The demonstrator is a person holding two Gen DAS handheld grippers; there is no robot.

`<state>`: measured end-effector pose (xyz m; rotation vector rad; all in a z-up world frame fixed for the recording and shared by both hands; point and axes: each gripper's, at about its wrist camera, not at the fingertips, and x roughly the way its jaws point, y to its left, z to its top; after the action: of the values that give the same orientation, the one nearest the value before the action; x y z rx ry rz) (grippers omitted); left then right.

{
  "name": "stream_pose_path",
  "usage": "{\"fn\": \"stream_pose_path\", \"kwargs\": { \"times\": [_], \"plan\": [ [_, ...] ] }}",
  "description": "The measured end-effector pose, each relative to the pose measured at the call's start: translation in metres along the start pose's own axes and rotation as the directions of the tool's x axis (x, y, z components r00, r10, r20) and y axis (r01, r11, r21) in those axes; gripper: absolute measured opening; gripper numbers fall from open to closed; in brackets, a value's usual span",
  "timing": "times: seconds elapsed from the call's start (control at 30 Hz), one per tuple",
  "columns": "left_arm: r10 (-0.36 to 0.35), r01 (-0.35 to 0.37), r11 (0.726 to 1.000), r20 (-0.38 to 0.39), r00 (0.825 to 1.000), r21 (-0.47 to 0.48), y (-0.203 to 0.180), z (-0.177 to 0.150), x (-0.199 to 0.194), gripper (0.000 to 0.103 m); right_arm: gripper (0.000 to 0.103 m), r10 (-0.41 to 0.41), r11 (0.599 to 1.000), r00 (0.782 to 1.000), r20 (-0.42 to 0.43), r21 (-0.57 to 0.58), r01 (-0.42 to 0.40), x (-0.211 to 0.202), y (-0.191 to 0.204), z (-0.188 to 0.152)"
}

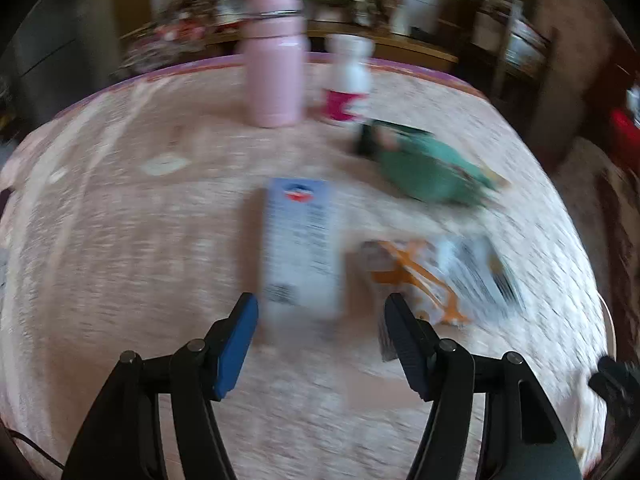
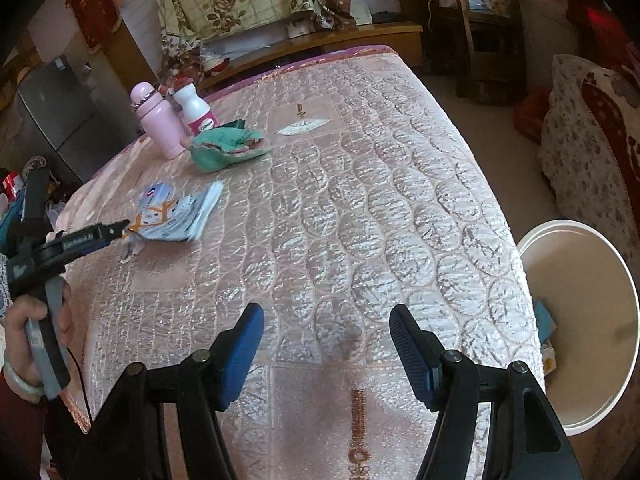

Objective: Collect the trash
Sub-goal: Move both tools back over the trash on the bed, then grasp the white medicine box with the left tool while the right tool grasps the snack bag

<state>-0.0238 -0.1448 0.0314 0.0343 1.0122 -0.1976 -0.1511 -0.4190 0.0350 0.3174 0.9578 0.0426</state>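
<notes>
Collecting Trash: Wrappers Lie on Tabletop, Bucket Waits Beside It

Hovering over a pink quilted tabletop (image 2: 360, 200), both grippers stand with fingers spread and nothing between them. A white bucket (image 2: 600, 412) sits on the floor just off the tabletop's right edge, with a blue-and-yellow carton (image 2: 545, 320) and other scraps partly showing inside. On the tabletop a pale blue carton (image 1: 300, 240) lies flat beside a crumpled orange-and-white wrapper (image 1: 436, 276); the left wrist view is blurred, so finer detail cannot be told. Farther back stand a pink bottle (image 1: 274, 56) and a white bottle with a red label (image 1: 347, 80), close together, with a green cloth (image 1: 428, 168) bunched just in front of them. The left gripper (image 1: 320, 320) points steeply down, its fingertips near the carton's closest end. In the right wrist view, a hand (image 2: 28, 320) clasps that gripper's handle at the left edge. The right gripper (image 2: 326, 328) tilts down over bare quilting, well apart from the trash.
</notes>
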Motion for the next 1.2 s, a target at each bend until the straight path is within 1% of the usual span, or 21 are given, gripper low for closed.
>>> {"fn": "stream_pose_path", "kwargs": {
  "times": [0.1, 0.17, 0.23, 0.33, 0.4, 0.47, 0.53, 0.57, 0.6, 0.67, 0.73, 0.8, 0.83, 0.97, 1.03, 1.07, 1.1, 1.2],
  "plan": [
    [-0.082, 0.082, 0.995, -0.012, 0.997, 0.05, -0.03, -0.009, -0.002, 0.066, 0.069, -0.012, 1.0, 1.0, -0.003, 0.024, 0.012, 0.001, -0.008, 0.003],
    [-0.161, 0.163, 0.984, -0.031, 0.986, 0.076, -0.048, -0.014, -0.003, 0.067, 0.069, -0.015, 0.999, 1.0, -0.001, 0.039, 0.015, 0.0, -0.012, 0.004],
    [-0.191, 0.193, 0.977, -0.036, 0.981, 0.089, -0.059, -0.015, -0.006, 0.067, 0.069, -0.019, 0.999, 1.0, 0.002, 0.049, 0.019, 0.0, -0.014, 0.006],
    [-0.205, 0.207, 0.974, -0.027, 0.978, 0.095, -0.063, -0.016, -0.015, 0.067, 0.069, -0.01, 0.999, 1.0, 0.002, 0.041, 0.01, -0.001, -0.01, 0.009],
    [-0.202, 0.203, 0.975, -0.018, 0.979, 0.086, -0.054, -0.016, -0.024, 0.067, 0.069, -0.004, 1.0, 1.0, 0.002, 0.025, 0.004, 0.0, -0.003, 0.012],
    [-0.196, 0.196, 0.978, -0.005, 0.981, 0.075, -0.041, -0.017, -0.033, 0.067, 0.072, 0.01, 1.0, 1.0, 0.0, 0.008, -0.01, 0.003, 0.007, 0.016],
    [-0.179, 0.178, 0.982, 0.01, 0.984, 0.067, -0.027, -0.017, -0.039, 0.071, 0.072, 0.033, 0.999, 0.999, -0.002, 0.002, -0.033, 0.008, 0.017, 0.021],
    [-0.155, 0.153, 0.986, 0.024, 0.988, 0.061, -0.016, -0.016, -0.042, 0.075, 0.072, 0.049, 0.999, 0.999, -0.002, -0.001, -0.049, 0.011, 0.024, 0.025],
    [-0.138, 0.136, 0.989, 0.031, 0.99, 0.058, -0.008, -0.015, -0.041, 0.078, 0.074, 0.064, 0.998, 0.998, -0.003, -0.004, -0.064, 0.013, 0.03, 0.028],
    [-0.08, 0.078, 0.996, 0.045, 0.996, 0.036, 0.013, -0.006, -0.034, 0.078, 0.075, 0.091, 0.996, 0.996, -0.003, -0.01, -0.091, 0.019, 0.045, 0.037],
    [-0.063, 0.063, 0.998, 0.036, 0.997, 0.008, 0.025, 0.001, -0.026, 0.079, 0.075, 0.123, 0.992, 0.992, -0.013, -0.017, -0.123, 0.027, 0.061, 0.046],
    [-0.055, 0.055, 0.998, 0.01, 0.998, -0.023, 0.035, 0.01, -0.011, 0.079, 0.075, 0.139, 0.99, 0.99, -0.03, -0.024, -0.14, 0.036, 0.075, 0.055],
    [-0.052, 0.052, 0.998, 0.006, 0.999, -0.031, 0.037, 0.013, -0.005, 0.079, 0.075, 0.132, 0.99, 0.991, -0.036, -0.038, -0.134, 0.042, 0.084, 0.06],
    [0.002, -0.002, 0.999, -0.005, 1.0, -0.035, 0.04, 0.023, 0.02, 0.079, 0.075, 0.092, 0.992, 0.994, -0.053, -0.083, -0.096, 0.058, 0.108, 0.072],
    [0.013, -0.013, 0.999, -0.006, 1.0, -0.044, 0.044, 0.027, 0.027, 0.079, 0.076, 0.065, 0.992, 0.996, -0.06, -0.102, -0.071, 0.067, 0.118, 0.077],
    [0.018, -0.019, 0.999, -0.008, 1.0, -0.045, 0.045, 0.03, 0.031, 0.079, 0.078, 0.048, 0.992, 0.997, -0.065, -0.115, -0.055, 0.074, 0.122, 0.079],
    [0.023, -0.023, 0.999, -0.014, 1.0, -0.041, 0.044, 0.032, 0.036, 0.079, 0.086, 0.032, 0.991, 0.997, -0.071, -0.126, -0.041, 0.078, 0.126, 0.08],
    [0.007, -0.008, 0.999, -0.027, 1.0, -0.036, 0.044, 0.036, 0.048, 0.079, 0.087, 0.001, 0.988, 0.996, -0.088, -0.151, -0.014, 0.094, 0.134, 0.082]
  ]
}}
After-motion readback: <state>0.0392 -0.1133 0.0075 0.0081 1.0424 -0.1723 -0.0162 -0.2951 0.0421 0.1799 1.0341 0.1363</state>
